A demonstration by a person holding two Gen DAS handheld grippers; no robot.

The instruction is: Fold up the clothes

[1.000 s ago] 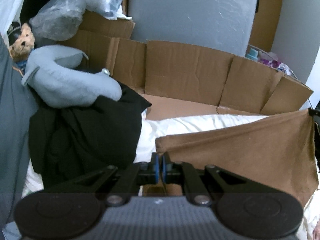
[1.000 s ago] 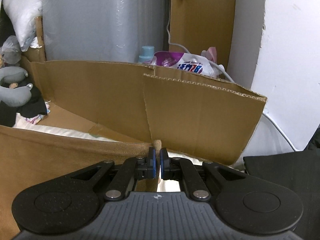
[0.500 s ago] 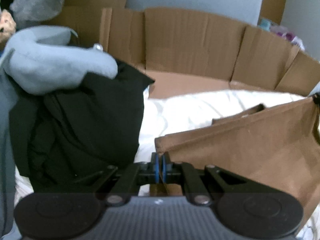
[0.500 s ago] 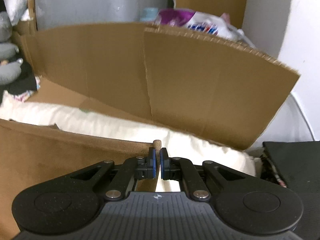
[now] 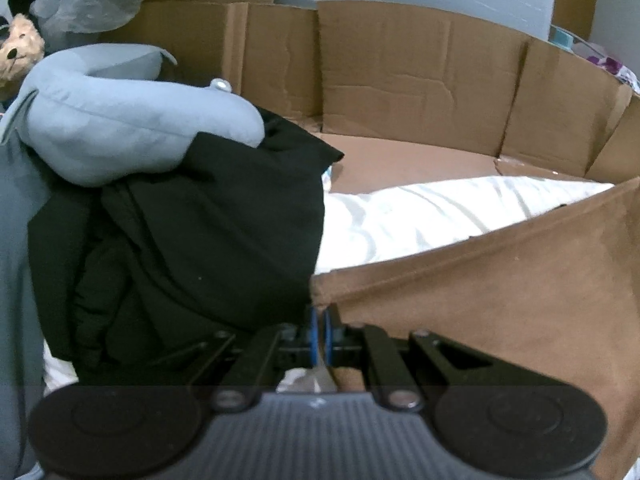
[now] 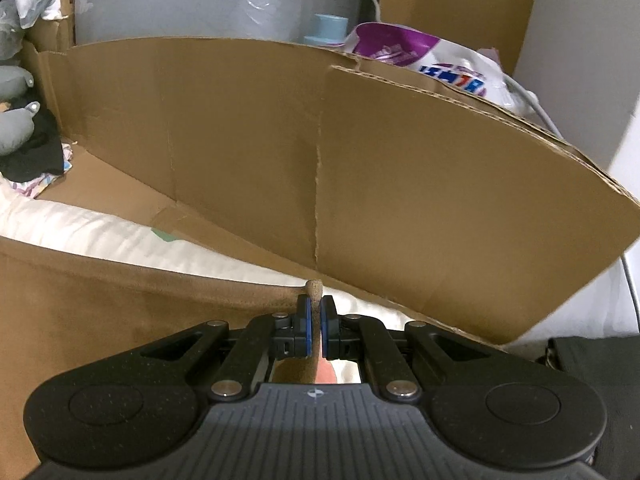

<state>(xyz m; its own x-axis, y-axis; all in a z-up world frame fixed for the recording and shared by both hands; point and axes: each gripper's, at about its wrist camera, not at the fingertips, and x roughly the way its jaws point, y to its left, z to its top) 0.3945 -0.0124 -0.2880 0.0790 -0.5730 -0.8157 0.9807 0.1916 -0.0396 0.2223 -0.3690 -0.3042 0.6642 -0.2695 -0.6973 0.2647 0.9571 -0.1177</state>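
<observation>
A brown suede-like garment (image 5: 500, 288) is stretched taut between my two grippers, above a white padded bed surface (image 5: 420, 216). My left gripper (image 5: 319, 320) is shut on its left corner, which pokes up just past the blue pads. In the right wrist view the same brown garment (image 6: 120, 312) runs off to the left, and my right gripper (image 6: 315, 320) is shut on its right corner, a small nub of cloth showing above the pads. The lower part of the garment hangs out of sight behind both grippers.
A heap of black clothes (image 5: 192, 240) lies close on the left, with a grey neck pillow (image 5: 120, 120) on top and a teddy bear (image 5: 18, 50) behind. Cardboard walls (image 6: 360, 168) ring the bed's far side. A detergent bag (image 6: 432, 60) sits behind them.
Both grippers have sunk toward the bed with the brown garment still held between them. More of the white bed surface shows beyond the garment's top edge, and the cardboard walls look closer.
</observation>
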